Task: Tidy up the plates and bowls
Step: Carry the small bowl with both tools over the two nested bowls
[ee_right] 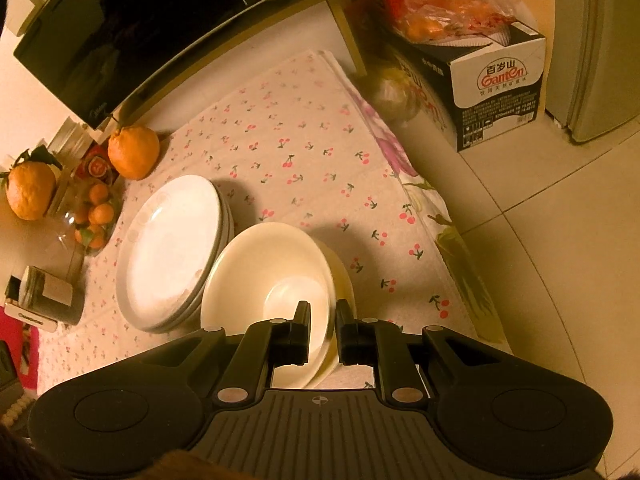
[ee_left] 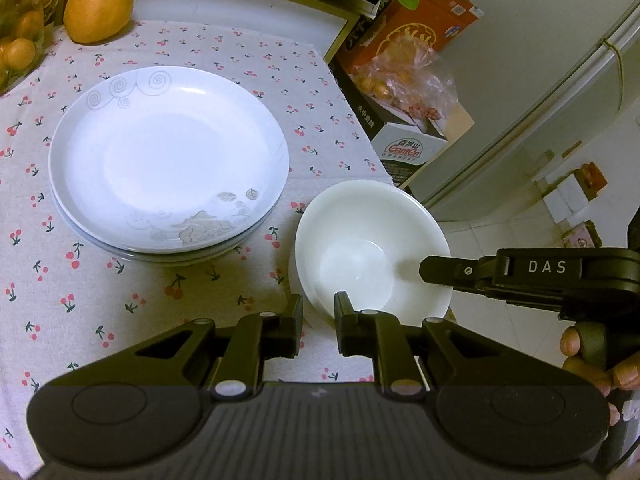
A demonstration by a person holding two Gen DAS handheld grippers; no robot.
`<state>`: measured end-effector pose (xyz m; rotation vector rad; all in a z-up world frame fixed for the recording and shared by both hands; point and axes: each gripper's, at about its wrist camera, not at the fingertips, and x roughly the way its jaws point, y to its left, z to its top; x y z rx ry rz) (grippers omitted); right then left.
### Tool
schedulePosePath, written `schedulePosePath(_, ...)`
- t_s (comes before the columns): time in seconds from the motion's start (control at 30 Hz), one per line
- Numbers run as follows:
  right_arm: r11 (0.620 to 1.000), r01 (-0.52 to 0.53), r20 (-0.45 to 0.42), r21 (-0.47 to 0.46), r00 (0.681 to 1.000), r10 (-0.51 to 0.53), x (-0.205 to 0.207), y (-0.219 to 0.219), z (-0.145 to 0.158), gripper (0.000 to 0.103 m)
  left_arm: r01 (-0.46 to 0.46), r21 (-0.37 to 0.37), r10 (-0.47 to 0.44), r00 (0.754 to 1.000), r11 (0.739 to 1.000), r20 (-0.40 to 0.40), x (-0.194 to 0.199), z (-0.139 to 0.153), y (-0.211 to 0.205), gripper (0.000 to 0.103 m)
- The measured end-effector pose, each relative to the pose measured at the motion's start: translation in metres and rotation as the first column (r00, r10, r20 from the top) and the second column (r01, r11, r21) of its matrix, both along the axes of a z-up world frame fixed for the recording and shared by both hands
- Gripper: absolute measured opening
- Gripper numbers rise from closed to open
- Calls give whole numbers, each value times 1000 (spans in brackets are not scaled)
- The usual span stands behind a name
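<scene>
A stack of white plates (ee_left: pixel 168 152) with grey swirl patterns lies on the cherry-print cloth (ee_left: pixel 120 304); the right wrist view shows the plates (ee_right: pixel 168 248) left of centre. Beside them sit nested white bowls (ee_left: pixel 360 240), near the cloth's right edge. My left gripper (ee_left: pixel 318 308) is shut on the near rim, one finger inside the bowl and one outside. My right gripper (ee_right: pixel 323 312) is shut on another part of the rim of the bowls (ee_right: pixel 260 264). One of its fingers (ee_left: pixel 440 268) reaches in over the rim from the right.
A large orange citrus fruit (ee_left: pixel 98 6) and a glass dish of small oranges (ee_right: pixel 94 216) stand at the table's back. A black microwave (ee_right: pixel 120 40) is behind them. A Ganten carton (ee_right: pixel 496 80) with bagged fruit and a fridge (ee_left: pixel 540 80) stand off the table's right edge.
</scene>
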<state>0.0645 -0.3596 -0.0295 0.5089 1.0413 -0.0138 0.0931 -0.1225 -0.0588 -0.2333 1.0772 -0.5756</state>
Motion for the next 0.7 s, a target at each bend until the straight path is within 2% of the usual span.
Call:
schedulePosePath(0.6, 1000, 29, 16, -5, 999, -29, -1, -10, 2, 15, 2, -10, -2, 1000, 1000, -2, 1, -2, 2, 15)
schedulePosePath(0.63, 1000, 31, 17, -5, 999, -30, -2, -10, 2, 15, 5, -13, -5, 1000, 1000, 3, 1, -2, 2, 16)
schedulePosePath(0.7, 999, 32, 19, -6, 999, -31, -3, -11, 1, 16, 15, -4, -15, 1000, 1000, 19, 0, -1, 0, 25)
